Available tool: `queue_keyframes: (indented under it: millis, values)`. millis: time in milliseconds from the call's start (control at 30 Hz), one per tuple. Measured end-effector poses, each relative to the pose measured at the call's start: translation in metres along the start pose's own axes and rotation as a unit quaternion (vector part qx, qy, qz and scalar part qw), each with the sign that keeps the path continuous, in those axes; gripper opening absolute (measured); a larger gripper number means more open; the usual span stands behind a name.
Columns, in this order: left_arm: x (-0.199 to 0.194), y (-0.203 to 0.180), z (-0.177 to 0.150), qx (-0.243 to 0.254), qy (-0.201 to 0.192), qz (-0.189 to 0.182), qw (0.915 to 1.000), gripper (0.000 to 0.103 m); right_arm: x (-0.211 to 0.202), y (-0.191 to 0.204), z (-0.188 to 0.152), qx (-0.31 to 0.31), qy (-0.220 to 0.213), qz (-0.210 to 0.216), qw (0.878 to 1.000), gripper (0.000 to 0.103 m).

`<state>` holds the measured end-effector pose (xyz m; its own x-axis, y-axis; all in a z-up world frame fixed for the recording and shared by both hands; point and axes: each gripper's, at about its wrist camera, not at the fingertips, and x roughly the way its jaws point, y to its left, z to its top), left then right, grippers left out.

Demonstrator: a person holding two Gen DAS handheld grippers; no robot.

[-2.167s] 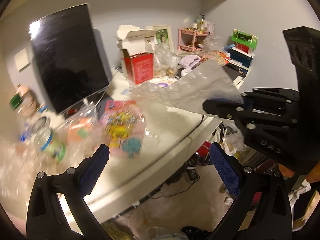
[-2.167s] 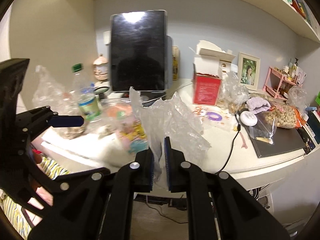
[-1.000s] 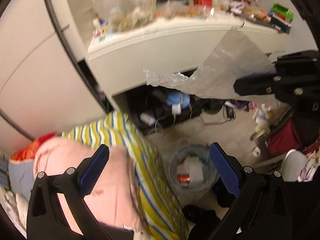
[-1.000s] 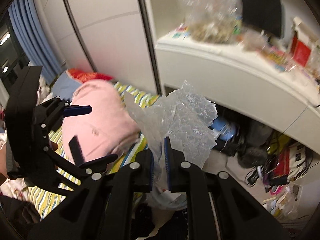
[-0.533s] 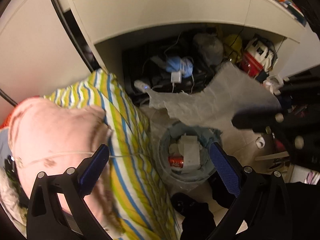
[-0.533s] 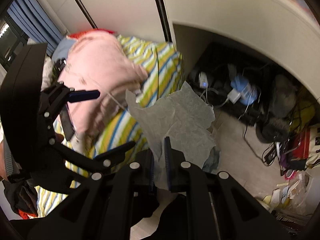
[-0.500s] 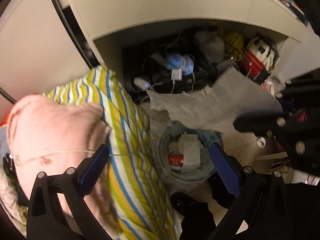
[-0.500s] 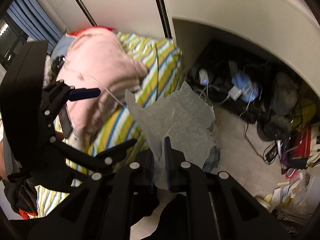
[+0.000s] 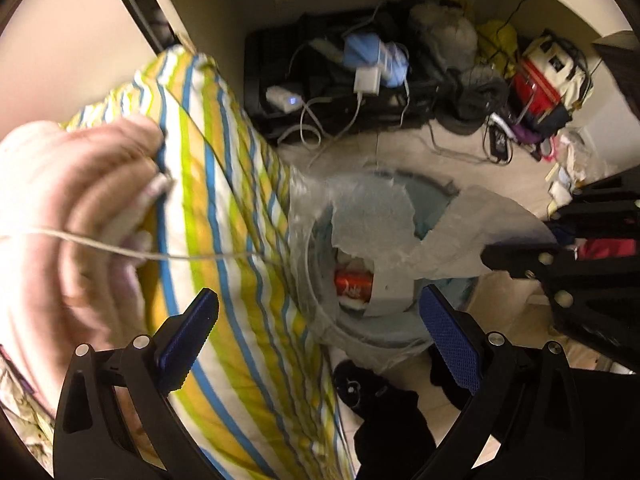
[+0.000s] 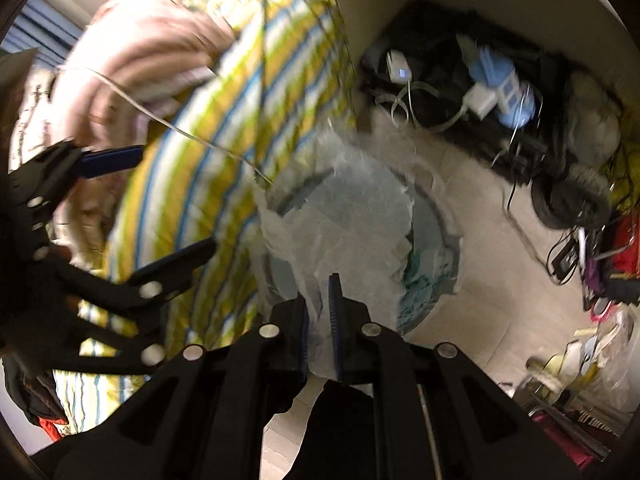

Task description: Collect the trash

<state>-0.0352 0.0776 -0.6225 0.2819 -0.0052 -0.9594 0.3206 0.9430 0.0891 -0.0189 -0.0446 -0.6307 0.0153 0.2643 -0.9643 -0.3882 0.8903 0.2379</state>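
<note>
My right gripper (image 10: 318, 312) is shut on a crumpled sheet of clear plastic wrap (image 10: 344, 224), which hangs over the mouth of a round trash bin (image 10: 440, 236) on the floor. In the left wrist view the plastic wrap (image 9: 452, 244) stretches from the right gripper (image 9: 492, 258) across the trash bin (image 9: 352, 336), which holds a red can (image 9: 354, 285) and paper. My left gripper (image 9: 316, 328) is open and empty, above the bin's near rim; it also shows in the right wrist view (image 10: 160, 208).
A yellow, blue and white striped blanket (image 9: 224, 208) with a pink cover (image 9: 60, 208) lies left of the bin. Under the desk are a black case, chargers and cables (image 9: 360, 76) and bags (image 9: 544, 80). Dark clothes (image 9: 380, 408) lie near the bin.
Both grippers have moved from the desk top down toward the floor. The plastic wrap, held all along by the right gripper, now hangs right over the bin.
</note>
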Motion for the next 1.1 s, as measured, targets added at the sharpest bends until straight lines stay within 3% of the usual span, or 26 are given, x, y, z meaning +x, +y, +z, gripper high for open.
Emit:
queue_keyframes:
  millis: [333, 633, 667, 767, 867, 933, 1000, 1100]
  values:
    - [0.097, -0.002, -0.014, -0.030, 0.020, -0.006, 0.9993, 0.097, 0.120, -0.030, 0.009, 0.017, 0.059, 0.003, 0.998, 0.011]
    - [0.161, -0.013, -0.019, -0.012, 0.040, -0.013, 0.9991, 0.097, 0.179, -0.050, 0.001, 0.020, 0.086, -0.003, 0.996, 0.011]
    - [0.164, -0.015, -0.019, -0.006, 0.042, -0.013, 0.9990, 0.097, 0.181, -0.051, 0.001, 0.020, 0.090, -0.006, 0.996, 0.015]
    - [0.167, -0.016, -0.022, 0.009, 0.050, -0.012, 0.9986, 0.097, 0.177, -0.052, -0.002, 0.016, 0.074, -0.027, 0.997, 0.054]
    - [0.158, -0.010, -0.021, 0.013, 0.055, -0.013, 0.9983, 0.097, 0.162, -0.054, 0.001, 0.020, 0.065, -0.027, 0.997, 0.062]
    - [0.147, -0.007, -0.022, 0.017, 0.054, -0.012, 0.9983, 0.097, 0.146, -0.053, 0.006, 0.015, 0.052, -0.030, 0.998, 0.072]
    - [0.136, -0.004, -0.022, 0.017, 0.054, -0.013, 0.9983, 0.097, 0.129, -0.050, 0.011, 0.010, 0.039, -0.035, 0.999, 0.095]
    - [0.111, 0.002, -0.017, 0.016, 0.050, -0.013, 0.9986, 0.097, 0.099, -0.044, 0.018, 0.001, 0.019, -0.054, 0.998, 0.096]
